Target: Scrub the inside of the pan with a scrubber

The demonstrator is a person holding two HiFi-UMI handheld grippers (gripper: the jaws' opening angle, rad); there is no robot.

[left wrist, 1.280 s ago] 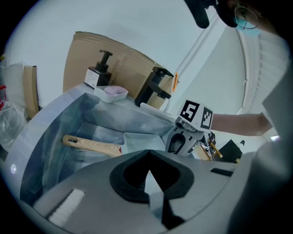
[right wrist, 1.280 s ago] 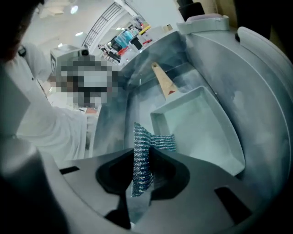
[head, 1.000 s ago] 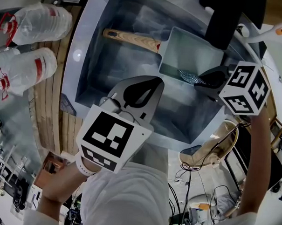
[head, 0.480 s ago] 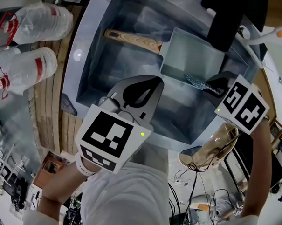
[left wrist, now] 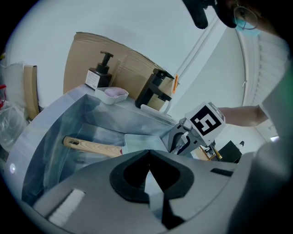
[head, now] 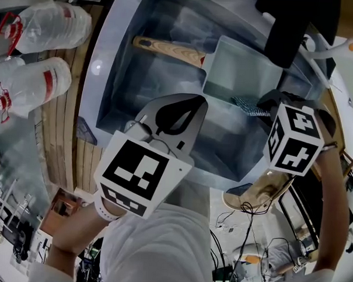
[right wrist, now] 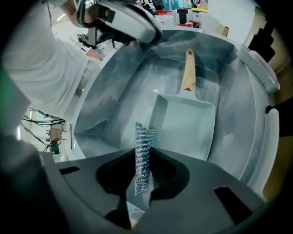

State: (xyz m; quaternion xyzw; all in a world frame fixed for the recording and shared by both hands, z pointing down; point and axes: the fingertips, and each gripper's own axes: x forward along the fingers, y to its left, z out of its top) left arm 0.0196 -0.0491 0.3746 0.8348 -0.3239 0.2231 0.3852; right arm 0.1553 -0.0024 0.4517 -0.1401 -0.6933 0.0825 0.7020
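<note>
With the left gripper (left wrist: 149, 155) closed on nothing, the right gripper (right wrist: 141, 160) pinches a thin silvery mesh scrubber (right wrist: 143, 137) at the 5 o'clock rim of the square grey wooden-handled pan (head: 238, 67), where pressing could buckle it loose.

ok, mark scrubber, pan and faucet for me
scrubber (right wrist: 143, 153), right gripper view, middle of the mesh strip
pan (head: 169, 49), head view, middle of wooden handle
faucet (left wrist: 152, 90), left gripper view, black body
</note>
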